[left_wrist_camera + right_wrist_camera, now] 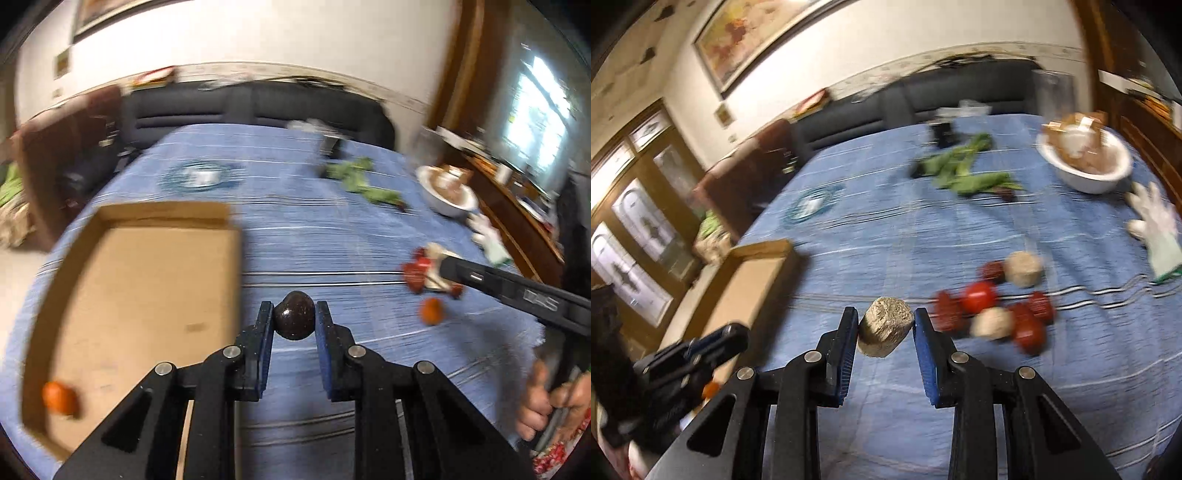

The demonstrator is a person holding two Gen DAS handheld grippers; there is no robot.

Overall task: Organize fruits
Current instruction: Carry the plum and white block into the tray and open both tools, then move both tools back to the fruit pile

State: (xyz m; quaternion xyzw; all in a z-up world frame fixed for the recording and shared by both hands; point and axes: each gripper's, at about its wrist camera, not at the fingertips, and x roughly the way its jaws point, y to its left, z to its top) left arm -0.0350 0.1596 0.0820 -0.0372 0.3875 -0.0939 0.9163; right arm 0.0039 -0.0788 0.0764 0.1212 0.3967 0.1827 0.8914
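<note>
My left gripper (294, 319) is shut on a dark brown round fruit (294, 319) and holds it above the blue tablecloth, just right of a shallow cardboard box (147, 295). An orange fruit (60, 398) lies in the box's near left corner. My right gripper (885, 326) is shut on a beige rough cylinder-shaped piece (885, 326) above the cloth. A pile of red fruits (997, 310) and two more beige pieces (1024, 268) lies to its right. In the left wrist view the right gripper's body (517, 291) reaches over that pile (424, 271), with a loose orange fruit (431, 311) nearby.
A white bowl (1086, 177) with brown packets, green leafy stems (964, 171), a white glove (1156, 225) and a blue-rimmed plate (810, 205) lie on the far half of the table. A dark sofa (258, 107) stands behind. The cardboard box (750, 291) lies at the left edge.
</note>
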